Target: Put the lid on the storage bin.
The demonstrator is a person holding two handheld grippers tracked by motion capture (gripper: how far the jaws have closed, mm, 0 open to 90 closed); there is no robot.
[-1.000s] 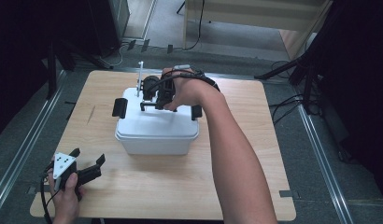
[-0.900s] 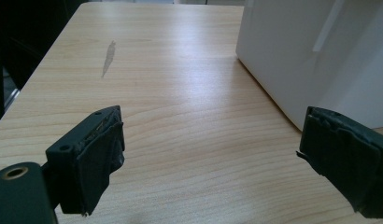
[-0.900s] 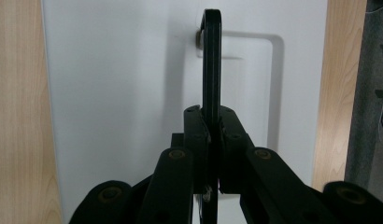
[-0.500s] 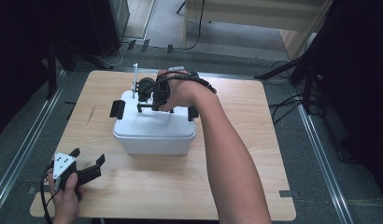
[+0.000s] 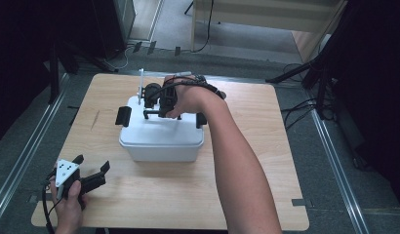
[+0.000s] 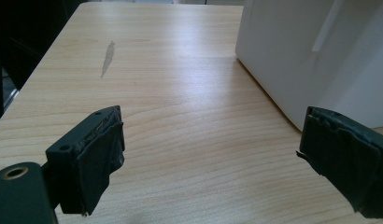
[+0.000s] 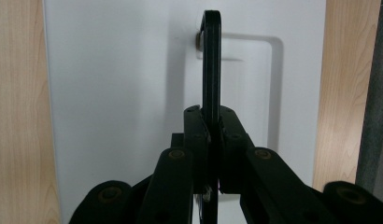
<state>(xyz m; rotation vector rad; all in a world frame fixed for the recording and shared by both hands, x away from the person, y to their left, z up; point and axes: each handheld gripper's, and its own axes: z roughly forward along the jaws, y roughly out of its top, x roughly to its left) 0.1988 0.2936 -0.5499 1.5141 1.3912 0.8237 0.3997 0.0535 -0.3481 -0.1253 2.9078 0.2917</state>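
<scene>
White plastic box [image 5: 161, 141], rectangular with rounded corners, smooth matte lid, 2 black side latches; it sits near the middle of the table [image 5: 266, 161], slightly left. A thin black handle [image 7: 211, 60] stands upright from a recess in the lid, clamped between the narrow jaws of the right gripper [image 7: 211, 140]. The left gripper [image 5: 93, 173] rests at the near left corner, jaws wide, holding nothing. Table: pale wood-grain laminate, rounded corners. Room: grey floor, cables, dark stands.

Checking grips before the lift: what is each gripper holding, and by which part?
The right gripper is shut on the black handle of the white box's lid, clamping its bar from both sides. The left gripper is open, holding nothing.
</scene>
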